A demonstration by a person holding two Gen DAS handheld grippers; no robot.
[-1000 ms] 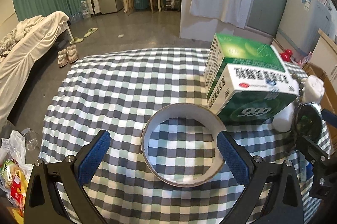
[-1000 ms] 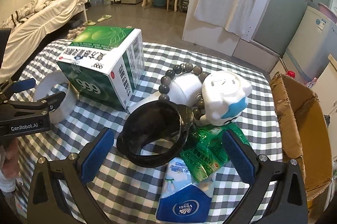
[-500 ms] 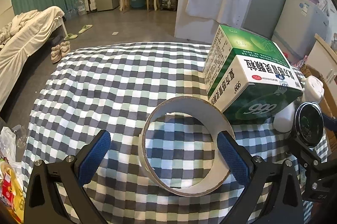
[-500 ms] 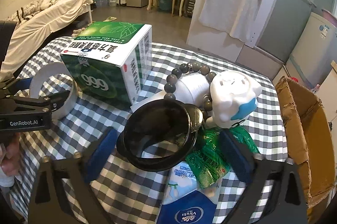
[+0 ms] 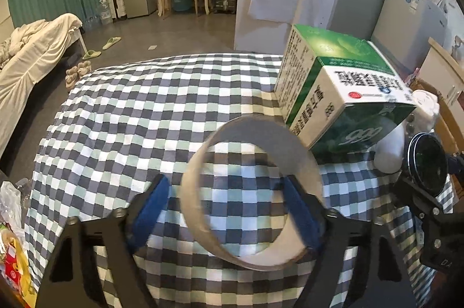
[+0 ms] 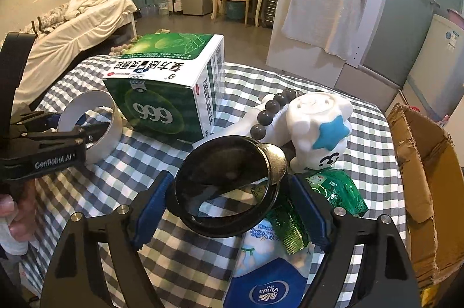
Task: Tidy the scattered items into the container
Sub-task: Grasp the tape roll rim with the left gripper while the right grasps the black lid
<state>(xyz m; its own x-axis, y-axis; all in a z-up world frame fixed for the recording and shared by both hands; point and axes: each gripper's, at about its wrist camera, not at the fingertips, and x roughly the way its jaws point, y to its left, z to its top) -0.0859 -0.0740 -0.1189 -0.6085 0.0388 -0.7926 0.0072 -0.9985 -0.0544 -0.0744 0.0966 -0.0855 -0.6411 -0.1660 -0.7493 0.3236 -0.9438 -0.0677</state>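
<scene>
Where the checked desk (image 5: 145, 119) is nearest the left wrist camera, the tape ring (image 5: 261, 134) is seen tipped up on its edge, its opening turned toward the lens and its outline blurred.

- Left tongs (image 5: 224, 183): the jaws have just been closing, with the ring between them. Bare cloth is visible between the left pad and the ring's wall, and the right pad is seen inside the ring near its right wall. No grip is made; the tongs are parted.
- Black ring (image 6: 220, 231): it is found between the blue pads of the right tongs (image 6: 230, 180), whose jaws have also just been closing. The left pad is right at the rim and the right pad is just beside it. Whether the ring is pressed cannot be told.
- Green-and-white medicine box (image 5: 333, 82): it is placed just behind the tape ring.
- White toy with a blue star (image 6: 316, 122) and a string of dark beads (image 6: 271, 106): both are noted behind the black ring.
- Green sachets (image 6: 339, 192) and a blue tissue pack (image 6: 269, 287): these are seen right beside the right pad.
- Cardboard carton (image 6: 429, 163): it is seen open at the desk's right edge, well apart from both rings.
- A hand (image 6: 14, 215) is seen on the left tongs' handle.
</scene>
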